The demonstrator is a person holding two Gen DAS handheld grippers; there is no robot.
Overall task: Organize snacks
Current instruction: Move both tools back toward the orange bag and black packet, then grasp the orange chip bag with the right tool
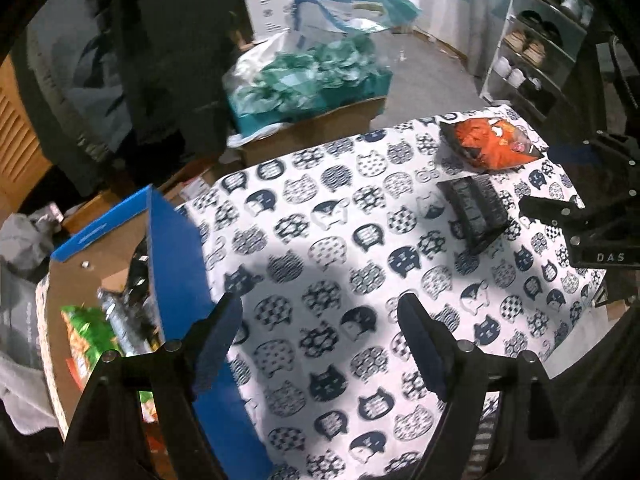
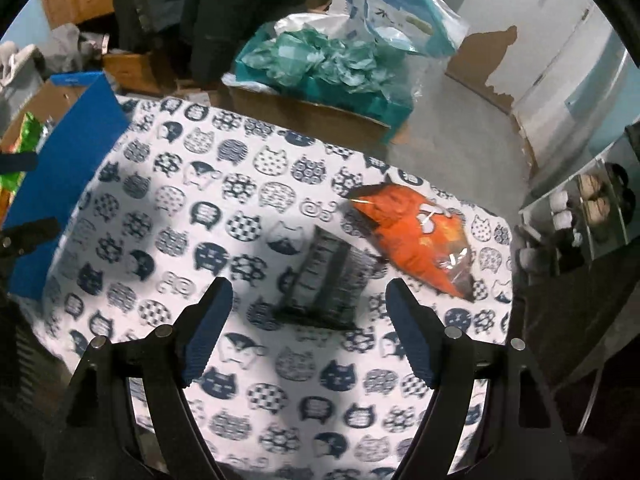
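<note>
two snacks both views | box contents (image 1: 96, 332) left view only

Both wrist views look steeply down, close over the cat-print tablecloth (image 1: 320, 240), sharing its orange bag (image 2: 412, 232) corner.

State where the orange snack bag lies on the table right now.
In the right wrist view the orange snack bag lies on the cat-print tablecloth, near its far right edge, just beyond and right of the dark snack packet.
</note>
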